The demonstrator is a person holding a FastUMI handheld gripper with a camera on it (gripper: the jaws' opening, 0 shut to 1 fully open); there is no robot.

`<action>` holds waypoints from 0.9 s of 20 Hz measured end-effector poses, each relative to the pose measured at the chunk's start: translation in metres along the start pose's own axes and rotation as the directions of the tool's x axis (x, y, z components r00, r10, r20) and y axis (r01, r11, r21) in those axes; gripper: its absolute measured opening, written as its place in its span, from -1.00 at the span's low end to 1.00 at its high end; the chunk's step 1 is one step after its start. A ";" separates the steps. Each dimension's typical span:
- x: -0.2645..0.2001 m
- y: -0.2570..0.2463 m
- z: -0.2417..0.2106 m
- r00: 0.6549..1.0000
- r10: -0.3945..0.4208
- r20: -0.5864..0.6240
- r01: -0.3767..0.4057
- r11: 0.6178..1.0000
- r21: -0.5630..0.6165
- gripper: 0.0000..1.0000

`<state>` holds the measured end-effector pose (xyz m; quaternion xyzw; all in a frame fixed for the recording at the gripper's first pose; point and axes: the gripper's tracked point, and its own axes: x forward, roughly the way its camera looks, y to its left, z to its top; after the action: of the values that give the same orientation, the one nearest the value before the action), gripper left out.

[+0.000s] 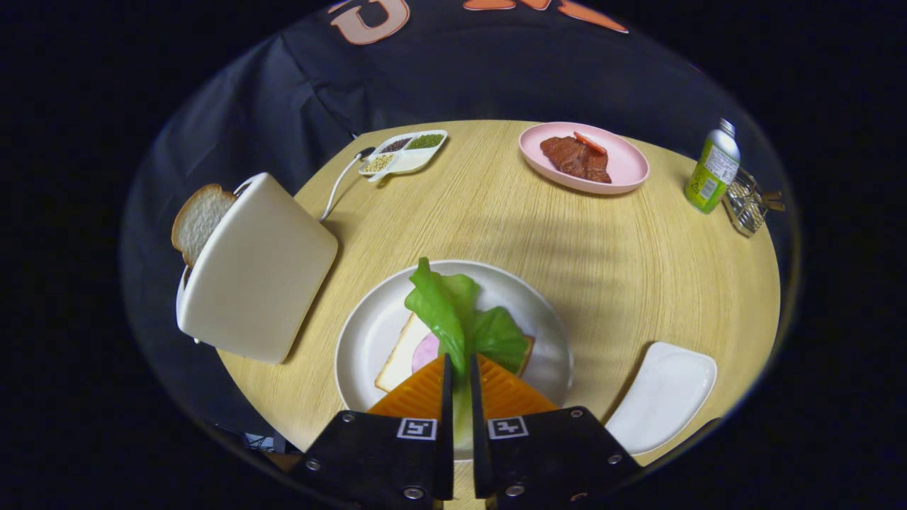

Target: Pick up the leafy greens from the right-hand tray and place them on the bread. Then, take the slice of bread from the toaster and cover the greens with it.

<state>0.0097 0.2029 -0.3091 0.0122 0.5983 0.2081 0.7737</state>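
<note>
bottle point(713, 170) label: print is there, too small to read
gripper point(460, 375) blocks: two square black-and-white marker tags, one on each; coded patterns, not letters or numbers
toaster point(258, 269): no writing to be seen
plates, trays: no writing to be seen
readable text overall: none

Staged dining booth — round wooden table point(602, 262), toaster point(258, 273), plates.

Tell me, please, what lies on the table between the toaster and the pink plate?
In the gripper view, only bare wooden table separates the toaster from the pink plate.
</note>
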 end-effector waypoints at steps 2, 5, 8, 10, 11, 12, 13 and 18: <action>0.002 0.006 -0.002 1.000 0.007 -0.008 -0.007 1.000 -0.009 -0.69; -0.002 0.010 -0.002 1.000 0.009 -0.005 -0.009 1.000 -0.019 -0.36; -0.008 0.008 -0.002 1.000 -0.003 0.004 0.003 1.000 -0.028 -0.12; -0.013 0.008 0.000 1.000 -0.005 0.014 0.005 1.000 -0.022 0.02; -0.017 0.008 0.003 1.000 -0.002 0.022 0.002 1.000 -0.013 0.14; -0.022 0.011 0.007 0.999 0.007 0.037 -0.007 1.000 0.000 0.22; -0.029 0.013 0.012 0.999 0.011 0.052 -0.011 1.000 0.011 0.30; -0.068 0.032 0.039 0.993 0.018 0.115 -0.021 0.999 0.025 0.78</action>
<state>0.0230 0.2177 -0.2270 0.0400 0.5555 0.2067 0.8044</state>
